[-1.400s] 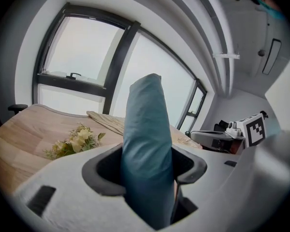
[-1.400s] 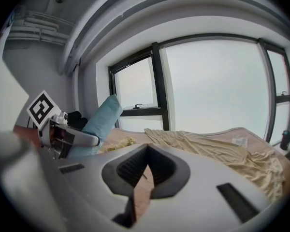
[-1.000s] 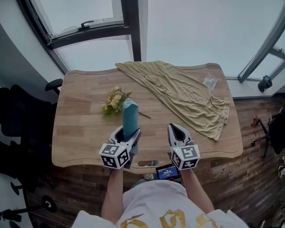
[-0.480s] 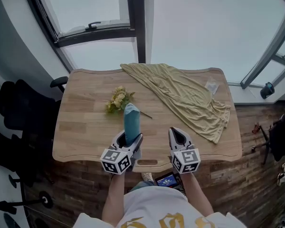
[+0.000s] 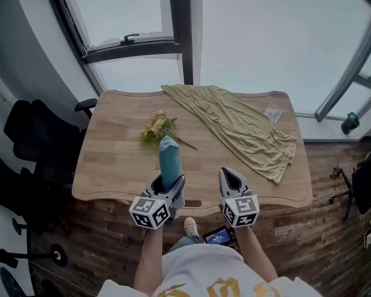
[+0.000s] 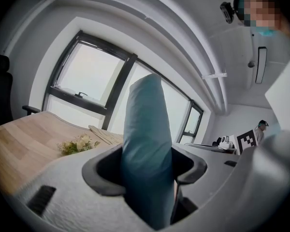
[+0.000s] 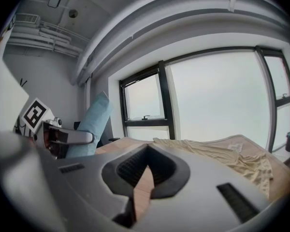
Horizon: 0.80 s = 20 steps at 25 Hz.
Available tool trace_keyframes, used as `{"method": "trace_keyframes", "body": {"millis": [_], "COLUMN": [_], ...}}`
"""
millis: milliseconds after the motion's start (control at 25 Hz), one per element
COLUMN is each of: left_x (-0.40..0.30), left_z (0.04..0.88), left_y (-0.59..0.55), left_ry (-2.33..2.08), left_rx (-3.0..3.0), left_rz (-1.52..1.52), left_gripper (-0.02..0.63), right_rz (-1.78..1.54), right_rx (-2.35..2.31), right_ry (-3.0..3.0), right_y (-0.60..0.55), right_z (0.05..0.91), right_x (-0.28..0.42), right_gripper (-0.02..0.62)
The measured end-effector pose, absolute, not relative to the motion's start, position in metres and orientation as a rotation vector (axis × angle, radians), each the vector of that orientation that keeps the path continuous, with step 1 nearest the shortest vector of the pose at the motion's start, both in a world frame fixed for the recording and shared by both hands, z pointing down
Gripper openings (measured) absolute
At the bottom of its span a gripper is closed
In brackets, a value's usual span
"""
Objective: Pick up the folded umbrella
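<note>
Sticking forward out of the left gripper point(image 5: 167, 186), the folded umbrella point(image 5: 169, 159) in its teal sleeve is clear of the wood and hangs above the near edge of the table point(image 5: 105, 166), its free end reaching toward the table's middle. The left gripper view shows both jaws pressed against the sleeve's sides at a wide setting, gripping close to one end, so most of the umbrella's length lies beyond the pads. The right gripper point(image 5: 230, 177) floats just beside it over the same near edge, jaws drawn together on nothing. Past the umbrella's tip lies a small bunch of yellow flowers point(image 5: 156, 129), and an olive cloth point(image 5: 241, 125) is draped from the far edge down toward the right edge, with a small clear packet point(image 5: 272, 112) near the far right corner. The pickup looks essentially done; the risk now is the hold itself. The sleeve fabric looks slick and the grip is off-centre, so a quick swing or a downward tilt could let the long end lever down or slide out, dropping it onto the flowers or off the near edge to the floor.
</note>
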<state>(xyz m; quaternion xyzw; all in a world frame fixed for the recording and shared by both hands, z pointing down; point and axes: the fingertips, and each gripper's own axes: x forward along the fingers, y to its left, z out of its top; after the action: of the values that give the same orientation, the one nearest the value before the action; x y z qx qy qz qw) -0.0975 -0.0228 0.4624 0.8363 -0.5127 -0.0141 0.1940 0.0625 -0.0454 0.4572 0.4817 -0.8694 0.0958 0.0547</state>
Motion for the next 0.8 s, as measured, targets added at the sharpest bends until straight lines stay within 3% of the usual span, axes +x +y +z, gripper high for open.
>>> {"method": "trace_keyframes", "body": {"millis": [800], "left_x": [-0.091], "left_z": [0.434], "left_y": [0.091], "left_ry": [-1.571], "left_rx": [2.359], "left_rz": [-0.13], "left_gripper": [0.279], "right_rz": [0.209], "right_rx": [1.438], "right_ry": [-2.715], "right_y": [0.057], "right_z": [0.434], "right_x": [0.081], "right_gripper": [0.011]}}
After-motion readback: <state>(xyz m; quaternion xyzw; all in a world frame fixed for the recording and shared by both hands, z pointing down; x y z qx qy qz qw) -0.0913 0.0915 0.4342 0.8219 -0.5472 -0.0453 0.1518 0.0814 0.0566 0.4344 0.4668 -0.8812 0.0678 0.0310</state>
